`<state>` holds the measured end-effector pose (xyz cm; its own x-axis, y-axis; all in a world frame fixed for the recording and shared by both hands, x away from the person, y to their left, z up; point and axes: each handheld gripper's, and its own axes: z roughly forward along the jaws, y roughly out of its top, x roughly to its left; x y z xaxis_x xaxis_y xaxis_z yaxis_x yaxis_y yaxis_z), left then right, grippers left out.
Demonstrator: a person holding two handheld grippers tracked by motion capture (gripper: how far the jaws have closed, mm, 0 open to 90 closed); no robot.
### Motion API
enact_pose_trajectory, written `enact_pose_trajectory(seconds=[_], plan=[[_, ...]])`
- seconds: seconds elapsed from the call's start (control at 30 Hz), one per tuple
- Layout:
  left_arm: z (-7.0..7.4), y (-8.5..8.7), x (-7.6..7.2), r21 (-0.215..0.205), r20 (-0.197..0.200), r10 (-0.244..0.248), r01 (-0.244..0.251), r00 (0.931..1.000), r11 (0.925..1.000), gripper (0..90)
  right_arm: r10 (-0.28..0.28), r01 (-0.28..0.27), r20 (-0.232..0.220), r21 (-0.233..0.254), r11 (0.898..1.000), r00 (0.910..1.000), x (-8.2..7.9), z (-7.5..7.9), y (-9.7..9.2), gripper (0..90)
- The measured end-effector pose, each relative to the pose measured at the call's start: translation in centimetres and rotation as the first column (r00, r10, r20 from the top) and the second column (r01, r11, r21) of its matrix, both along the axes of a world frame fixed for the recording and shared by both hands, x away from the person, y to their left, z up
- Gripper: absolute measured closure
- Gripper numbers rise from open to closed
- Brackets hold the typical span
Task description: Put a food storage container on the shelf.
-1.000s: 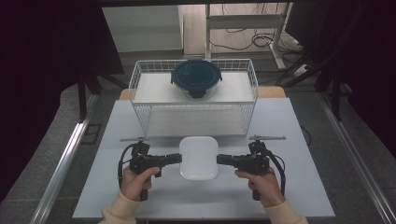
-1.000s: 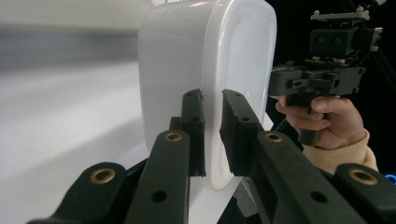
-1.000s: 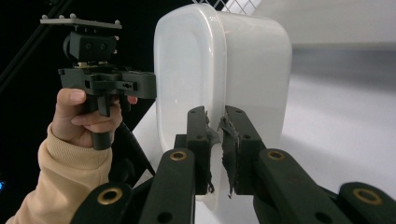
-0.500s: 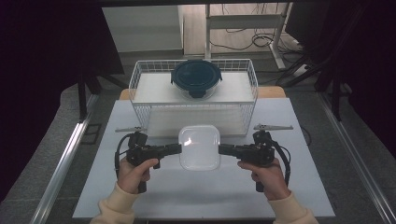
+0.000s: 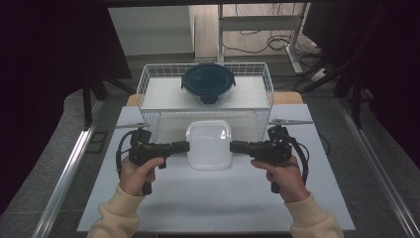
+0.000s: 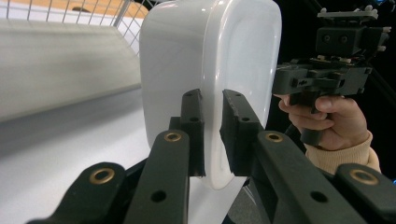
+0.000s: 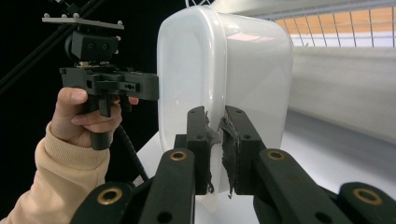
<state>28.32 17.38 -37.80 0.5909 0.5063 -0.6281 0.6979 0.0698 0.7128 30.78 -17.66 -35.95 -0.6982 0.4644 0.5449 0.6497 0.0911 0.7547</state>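
- Container of white plastic [image 5: 208, 145], rounded-square with its lid on, sits at the centre of the high view, held up off the white table [image 5: 198, 203] between two grippers.
- At its 9 o'clock edge, the left gripper [image 5: 183, 146] has its jaws narrowed onto the rim; in the left gripper view the two black pads [image 6: 194, 121] press either side of the lid's lip [image 6: 212, 140].
- At its 3 o'clock edge, the right gripper [image 5: 235, 147] clamps the opposite rim the same way; in the right gripper view its worn pads [image 7: 233, 140] pinch the lip, with shreds of padding hanging from them.
- Both grippers lie roughly level and point inward at each other, each held by a hand in a cream sleeve [image 5: 309, 218].
- At 12 o'clock from the container stands a white wire basket [image 5: 148, 94], just behind it.
- Inside the basket, toward its far side, rests a round glass container with a dark blue clip lid [image 5: 208, 82].
- Grey three-cornered plates top both grippers; the right one's [image 5: 289, 121] shows at 2 o'clock from the held container.
- No brand, label or writing can be read on the container, the blue lid, the basket or the grippers.
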Motion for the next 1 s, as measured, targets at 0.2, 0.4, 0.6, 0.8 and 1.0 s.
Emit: enact_pose_trajectory(seconds=[0.2,0.4,0.6,0.8,1.0], plan=[[1.1,0.1,0.2,0.004,0.017,0.0,0.0,0.9999,1.0,80.1,0.0,0.0,0.021,0.0,1.0,0.9998,0.2,1.3,0.1,80.6],[2.0,0.0,0.4,0.004,0.028,-0.002,0.002,0.9996,1.0,80.0,0.0,0.0,0.038,0.0,1.0,0.9993,0.2,2.2,0.1,80.6],[2.8,0.0,0.7,0.009,0.04,-0.001,0.001,0.9992,1.0,80.0,-0.002,0.002,0.054,-0.003,1.0,0.9985,0.5,2.9,0.1,80.6],[3.6,0.1,1.2,0.004,0.047,0.001,-0.001,0.9989,1.0,79.9,-0.001,0.003,0.071,-0.024,1.0,0.9975,0.9,4.2,0.4,80.5],[4.9,0.2,1.6,0.008,0.064,0.006,-0.006,0.9979,0.9999,79.8,-0.004,0.006,0.086,-0.025,1.0,0.9963,1.2,5.5,0.5,80.4]])
